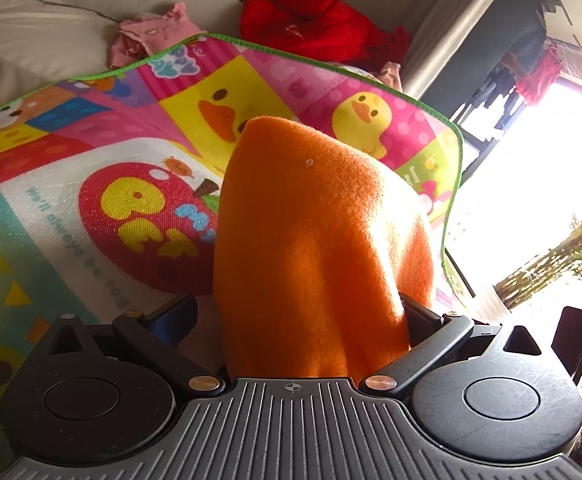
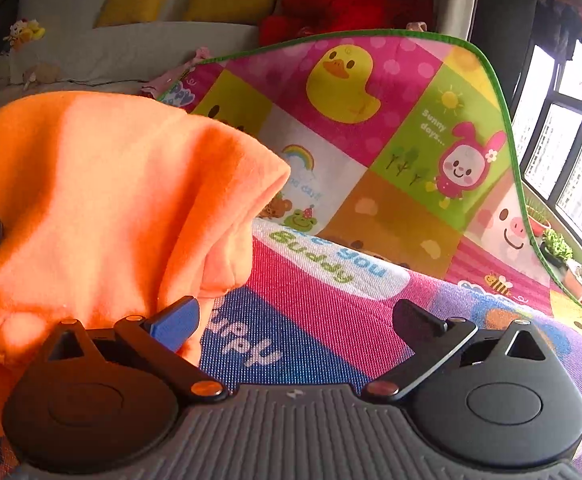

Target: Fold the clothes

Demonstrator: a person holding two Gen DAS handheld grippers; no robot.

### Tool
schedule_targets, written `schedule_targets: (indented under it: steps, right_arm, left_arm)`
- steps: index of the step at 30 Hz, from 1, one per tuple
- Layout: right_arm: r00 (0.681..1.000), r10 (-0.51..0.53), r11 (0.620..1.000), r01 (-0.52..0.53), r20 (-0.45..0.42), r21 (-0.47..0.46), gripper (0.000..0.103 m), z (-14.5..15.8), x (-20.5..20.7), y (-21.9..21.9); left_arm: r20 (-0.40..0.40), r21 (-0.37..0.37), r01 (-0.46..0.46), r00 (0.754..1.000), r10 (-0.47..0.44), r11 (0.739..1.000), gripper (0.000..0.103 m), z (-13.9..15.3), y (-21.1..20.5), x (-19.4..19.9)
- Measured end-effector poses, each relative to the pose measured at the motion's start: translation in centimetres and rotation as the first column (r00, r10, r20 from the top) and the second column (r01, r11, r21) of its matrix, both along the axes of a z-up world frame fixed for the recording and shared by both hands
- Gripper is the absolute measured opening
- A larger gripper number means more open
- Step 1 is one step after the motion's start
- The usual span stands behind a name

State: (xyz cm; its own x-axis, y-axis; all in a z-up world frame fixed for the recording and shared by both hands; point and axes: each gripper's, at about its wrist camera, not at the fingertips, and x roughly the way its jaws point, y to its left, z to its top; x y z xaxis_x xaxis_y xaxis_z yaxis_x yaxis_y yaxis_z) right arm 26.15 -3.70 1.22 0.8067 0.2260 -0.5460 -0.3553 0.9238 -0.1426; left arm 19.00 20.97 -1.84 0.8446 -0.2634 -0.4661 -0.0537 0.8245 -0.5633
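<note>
An orange fleece garment (image 1: 315, 240) lies bunched on a colourful play mat (image 1: 91, 184). In the left wrist view the left gripper (image 1: 295, 316) has its jaws wide apart, with the fleece draped between and over them; the right finger is partly hidden by cloth. In the right wrist view the same garment (image 2: 103, 200) is heaped at the left. The right gripper (image 2: 303, 320) is open and empty over the mat (image 2: 391, 184), its blue left pad (image 2: 175, 326) touching the garment's edge.
The mat's far edge curls up against a grey sofa (image 2: 131, 48) with yellow cushions (image 2: 135, 2). A red garment (image 1: 311, 24) and a pink garment (image 1: 151, 36) lie behind the mat. Windows (image 2: 563, 160) and potted plants (image 2: 555, 244) are at the right.
</note>
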Motion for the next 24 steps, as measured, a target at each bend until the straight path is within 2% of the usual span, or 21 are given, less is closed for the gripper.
schedule_targets:
  steps: [10, 13, 16, 17, 20, 24]
  right_arm:
    - [0.992, -0.058, 0.973, 0.030, 0.116, 0.231, 0.103, 4.3, 0.0, -2.0]
    - [0.994, -0.093, 0.982, 0.081, 0.063, 0.172, 0.103, 3.3, 2.8, 0.1]
    - [0.994, -0.060, 0.995, 0.067, -0.086, 0.078, 0.103, -0.1, 5.5, 2.2]
    - [0.994, -0.064, 0.991, 0.074, -0.094, 0.108, 0.103, -0.7, 5.5, 1.9]
    - [0.993, -0.081, 0.985, 0.093, -0.086, 0.146, 0.103, 0.0, 4.4, 0.8]
    - [0.998, -0.055, 0.989, 0.055, -0.006, 0.134, 0.103, 2.3, 0.7, -1.4]
  left_arm:
    - [0.005, 0.005, -0.011, 1.000, 0.011, 1.000, 0.103, 0.0, 0.1, 0.0]
    - [0.005, 0.010, -0.013, 1.000, 0.013, 1.000, 0.103, 0.1, 0.1, 0.0]
    - [-0.006, 0.022, -0.020, 1.000, 0.020, 1.000, 0.103, 0.1, -0.1, 0.2]
    - [-0.010, 0.024, -0.021, 1.000, 0.021, 1.000, 0.103, 0.1, -0.2, 0.2]
    - [-0.019, 0.034, -0.023, 1.000, 0.024, 0.999, 0.103, 0.5, -0.4, -0.1]
    - [-0.026, 0.141, -0.038, 0.999, 0.042, 0.989, 0.103, 2.0, -2.2, -2.1]
